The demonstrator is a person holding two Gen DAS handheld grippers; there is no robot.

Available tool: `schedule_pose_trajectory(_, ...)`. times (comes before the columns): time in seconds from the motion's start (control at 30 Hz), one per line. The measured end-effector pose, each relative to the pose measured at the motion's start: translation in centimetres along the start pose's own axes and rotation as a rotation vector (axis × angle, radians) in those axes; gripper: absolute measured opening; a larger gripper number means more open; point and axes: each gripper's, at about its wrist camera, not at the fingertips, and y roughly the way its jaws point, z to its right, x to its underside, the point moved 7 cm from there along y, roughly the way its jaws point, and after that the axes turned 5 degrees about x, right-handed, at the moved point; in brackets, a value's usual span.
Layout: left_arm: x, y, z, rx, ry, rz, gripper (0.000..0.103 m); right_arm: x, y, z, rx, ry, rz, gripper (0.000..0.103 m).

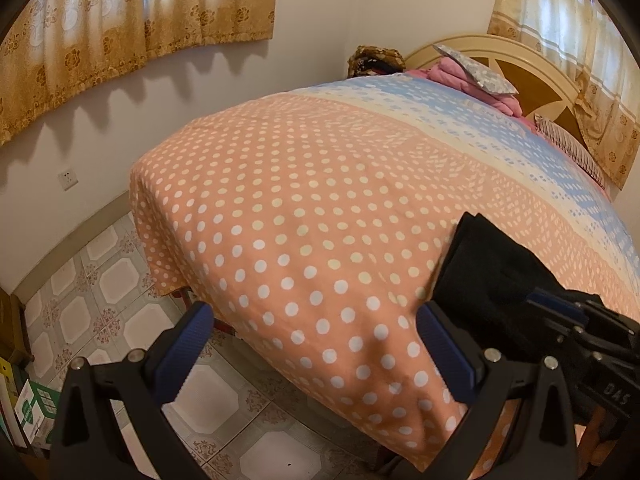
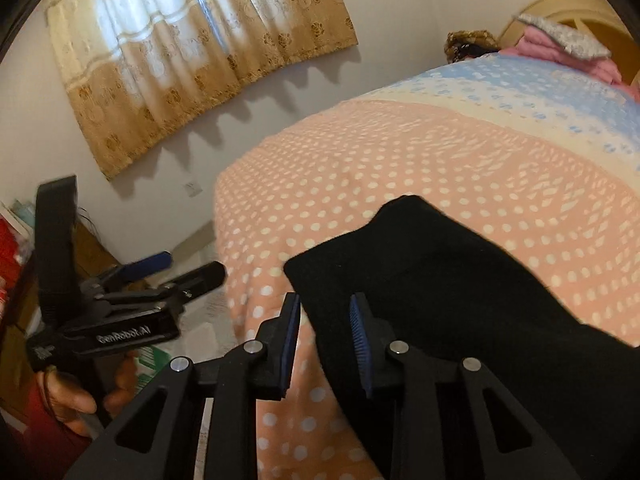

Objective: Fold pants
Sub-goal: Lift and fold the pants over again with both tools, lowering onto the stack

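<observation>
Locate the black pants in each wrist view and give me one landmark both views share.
Left wrist view: black pants at lower right on the bed's near edge, beside the right gripper.
Right wrist view: pants at centre and lower right, their edge between the right gripper's parted fingers.
Shared landmark: pink bedding pile by the headboard.

You have two grippers, left (image 1: 312, 344) and right (image 2: 325, 344), one black pants (image 2: 460, 280), one bed (image 1: 320, 200), two curtains (image 1: 120, 40).

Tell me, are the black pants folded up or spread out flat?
Folded up, at least partly. The black pants lie as a thick, compact bundle with a doubled edge on the dotted bedspread; no separate legs show. Their near end is hidden.
</observation>
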Motion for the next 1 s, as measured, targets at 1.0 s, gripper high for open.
schedule_pose_trajectory(1.0,1.2,3.2,16.7,0.165,0.202,-0.020,0.103,5.6,-15.3,21.1,0.048,0.505,0.175,0.054)
